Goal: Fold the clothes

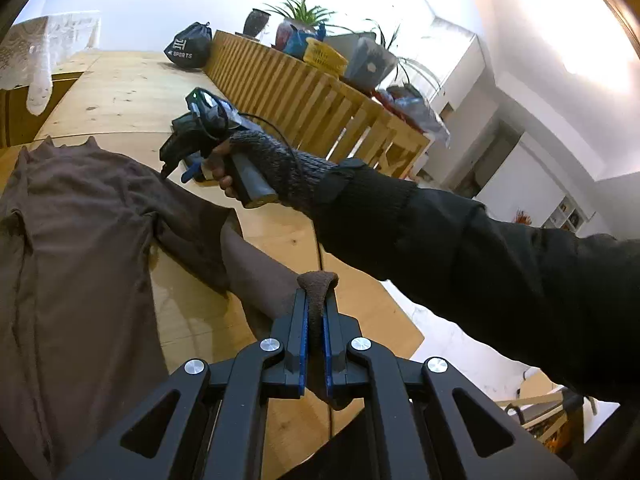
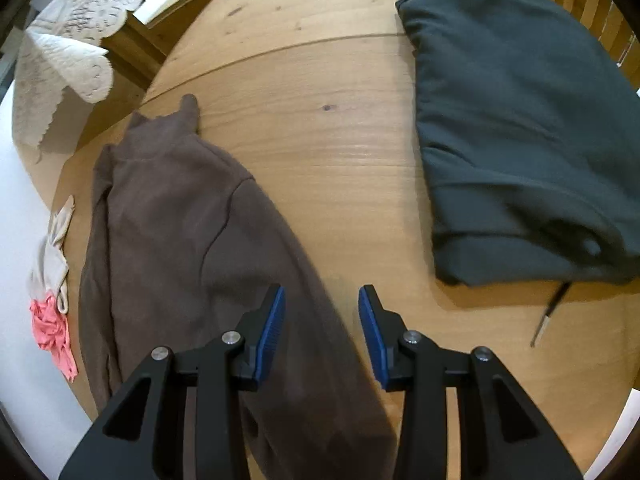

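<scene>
On the wooden desk (image 2: 328,152), brown sweatshirt (image 2: 192,232) spread flat, left claw (image 1: 316,312) pinching its sleeve, right claw (image 2: 322,312) empty, jaws apart above it.

Bare wooden table (image 2: 340,184) lies open between my brown garment (image 2: 180,220) and the folded dark hoodie (image 2: 520,128). Slatted wooden divider (image 1: 304,96) blocks the far edge; lace cloth (image 2: 68,48) overhangs the left corner.

black sleeve (image 1: 500,264), grey knit glove (image 1: 280,168) (fingerless).
</scene>
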Tool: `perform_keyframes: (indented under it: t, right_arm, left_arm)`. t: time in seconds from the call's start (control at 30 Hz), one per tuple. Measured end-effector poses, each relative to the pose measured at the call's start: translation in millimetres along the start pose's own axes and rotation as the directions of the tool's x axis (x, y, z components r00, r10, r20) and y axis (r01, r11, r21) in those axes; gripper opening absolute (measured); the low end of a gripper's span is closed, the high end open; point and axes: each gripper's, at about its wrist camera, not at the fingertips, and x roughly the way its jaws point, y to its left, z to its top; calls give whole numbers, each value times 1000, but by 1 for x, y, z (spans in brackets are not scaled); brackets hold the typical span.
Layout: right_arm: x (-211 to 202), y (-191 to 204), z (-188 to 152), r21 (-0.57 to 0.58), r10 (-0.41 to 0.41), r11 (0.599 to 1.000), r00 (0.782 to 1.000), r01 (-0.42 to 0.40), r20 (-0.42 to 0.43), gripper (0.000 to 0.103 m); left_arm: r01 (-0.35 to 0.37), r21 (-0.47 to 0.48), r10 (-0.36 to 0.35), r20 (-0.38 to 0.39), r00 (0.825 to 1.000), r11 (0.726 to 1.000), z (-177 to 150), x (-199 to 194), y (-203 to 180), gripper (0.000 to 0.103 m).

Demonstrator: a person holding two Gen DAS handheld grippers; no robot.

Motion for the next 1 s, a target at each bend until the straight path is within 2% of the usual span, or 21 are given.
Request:
perform_keyframes:
  t: [0.07, 0.17, 0.27, 0.3, 0.37, 0.53, 0.6, 0.67, 0.73, 0.8, 0.87, 0.93, 1.0]
  right_arm:
    - [7, 2, 2, 0, 28, 1000, 999, -28, -34, 39]
    - [9, 14, 0, -34, 54, 998, 998, -55, -32, 38]
    - [11, 30, -6, -108, -31, 994, 999, 28, -30, 3]
    - [11, 36, -7, -130, -63, 990, 998, 59, -28, 3]
    - [-1, 37, -4, -97, -88, 991, 996, 87, -9, 3]
    - [-53, 54, 21, -55, -132, 989, 990, 135, 45, 2]
    - [-66, 77, 31, -75, -198, 977, 979, 200, 44, 2]
    - [-70, 102, 39, -102, -281, 954, 959, 282, 26, 2]
    - [-59, 125, 37, -142, -328, 935, 945, 326, 11, 2]
    - [-32, 153, 38, -173, -358, 920, 934, 351, -6, 3]
    - [-3, 181, 38, -198, -348, 920, 937, 338, -18, 5]
    - [15, 201, 32, -213, -319, 930, 946, 299, -64, 9]
    - [-5, 204, 21, -198, -256, 949, 966, 245, -33, 15]
  left_arm:
    - [-1, -3, 1, 13, 1000, 1000, -2, -12, 1, 5]
    - [-13, -6, 13, 29, 999, 1000, 0, -18, 6, 5]
    - [-10, -35, 11, 39, 999, 999, -4, -22, 14, 5]
    - [-11, -40, 13, 42, 999, 999, -5, -22, 15, 5]
    - [-9, -44, 11, 48, 999, 999, -6, -24, 15, 5]
    - [18, -87, -7, 125, 992, 996, -18, -44, 23, 5]
    - [17, -122, 2, 149, 989, 992, -25, -54, 32, 5]
    - [5, -194, 30, 179, 983, 981, -38, -70, 51, 5]
    - [-12, -278, 69, 199, 978, 960, -55, -86, 74, 5]
    - [-49, -378, 128, 187, 974, 924, -75, -97, 98, 5]
    - [-110, -466, 195, 140, 971, 878, -102, -102, 121, 5]
    - [-173, -546, 259, 83, 962, 820, -130, -105, 144, 5]
    - [-202, -580, 259, 16, 966, 789, -147, -98, 156, 5]
